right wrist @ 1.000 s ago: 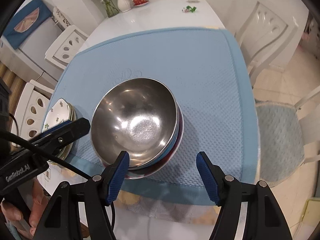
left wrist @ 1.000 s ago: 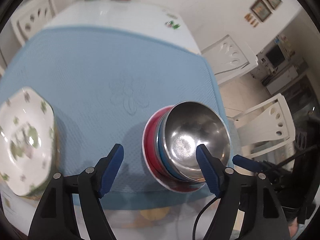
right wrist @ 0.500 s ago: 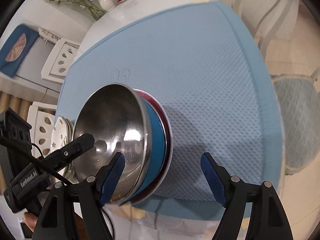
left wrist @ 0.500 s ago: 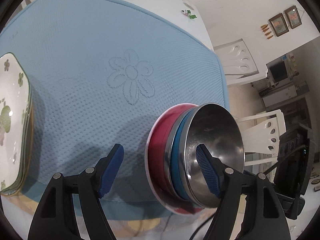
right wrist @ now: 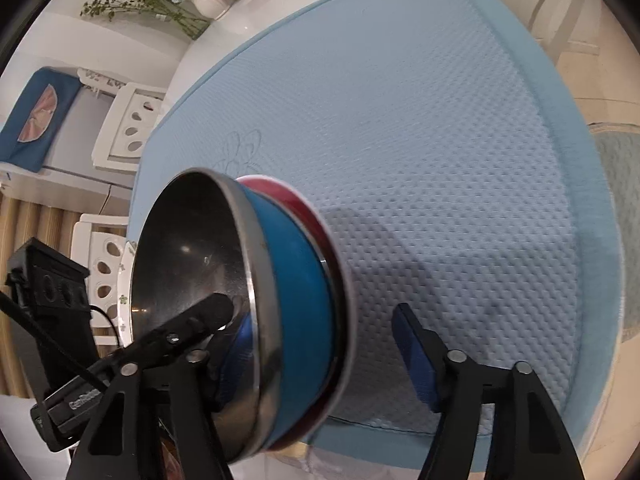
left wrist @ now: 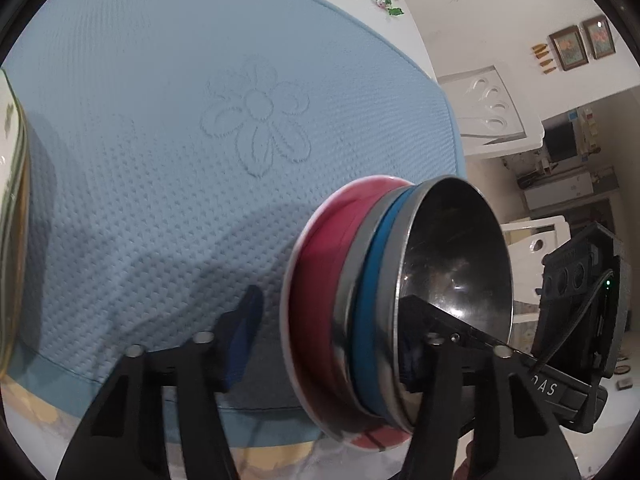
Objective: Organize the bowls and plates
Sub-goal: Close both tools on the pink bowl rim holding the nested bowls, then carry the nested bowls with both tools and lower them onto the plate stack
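Note:
A stack of bowls stands near the front edge of the blue mat: a red bowl [left wrist: 320,264] at the bottom, a blue one [left wrist: 374,280] in it, a steel bowl [left wrist: 452,256] on top. It also shows in the right wrist view [right wrist: 292,292]. My left gripper [left wrist: 328,344] is open and straddles the stack's rim, its right finger inside the steel bowl. My right gripper [right wrist: 324,344] is open and straddles the opposite rim, its left finger inside the bowl. A stack of floral plates [left wrist: 10,216] shows at the far left edge.
The blue mat [left wrist: 160,120] with an embossed flower covers a white table. A vase of flowers [right wrist: 208,0] stands at the table's far end. White chairs [right wrist: 124,136] stand around the table. The mat's front edge [right wrist: 400,428] is close below the grippers.
Both grippers have come down and in on the bowl stack from opposite sides. Each now has one finger inside the steel bowl and one outside the stack.

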Tool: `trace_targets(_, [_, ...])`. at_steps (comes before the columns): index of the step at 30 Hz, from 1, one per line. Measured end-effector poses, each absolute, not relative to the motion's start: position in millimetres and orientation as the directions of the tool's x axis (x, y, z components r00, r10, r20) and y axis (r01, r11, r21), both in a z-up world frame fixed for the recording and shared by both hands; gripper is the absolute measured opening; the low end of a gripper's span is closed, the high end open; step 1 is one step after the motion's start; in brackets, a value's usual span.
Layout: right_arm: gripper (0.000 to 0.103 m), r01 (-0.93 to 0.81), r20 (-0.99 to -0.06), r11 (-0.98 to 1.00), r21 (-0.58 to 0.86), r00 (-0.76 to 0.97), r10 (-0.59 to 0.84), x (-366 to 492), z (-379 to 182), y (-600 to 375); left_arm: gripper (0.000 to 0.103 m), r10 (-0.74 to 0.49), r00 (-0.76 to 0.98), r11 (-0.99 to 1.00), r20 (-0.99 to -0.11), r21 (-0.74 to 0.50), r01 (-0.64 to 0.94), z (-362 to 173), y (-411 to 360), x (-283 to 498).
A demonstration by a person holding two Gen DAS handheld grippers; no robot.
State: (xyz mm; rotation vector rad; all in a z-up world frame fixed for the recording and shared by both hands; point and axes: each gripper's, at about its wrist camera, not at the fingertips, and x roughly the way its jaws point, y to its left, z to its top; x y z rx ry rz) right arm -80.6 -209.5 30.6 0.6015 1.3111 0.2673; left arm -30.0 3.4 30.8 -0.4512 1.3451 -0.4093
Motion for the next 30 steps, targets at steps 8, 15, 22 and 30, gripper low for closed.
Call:
trace_targets(8, [0.051, 0.092, -0.857, 0.881, 0.464, 0.299, 0.42, -83.4, 46.0, -194.1, 0.04, -0.526, 0.19, 0.85, -0.829, -0.516, 0.105, 38.6, 2.4, -30.3])
trace_targets(15, [0.049, 0.103, -0.875, 0.906, 0.41, 0.324, 0.359, -82.3, 69.3, -166.2, 0.04, -0.528, 0.2, 0.849, -0.825, -0.511, 0.133, 59.0, 28.1, -26.4])
trace_targets(22, [0.049, 0.125, -0.869, 0.898, 0.422, 0.34, 0.361, -71.8, 100.4, -122.7, 0.04, -0.499, 0.234, 0.866, -0.834, -0.492, 0.092, 97.4, 69.9, -15.3])
trace_targets(30, [0.049, 0.037, -0.84, 0.896, 0.443, 0.365, 0.401, -54.1, 152.0, -42.3, 0.04, -0.444, 0.35, 0.883, -0.825, -0.47, 0.012, 154.7, 149.7, -17.6])
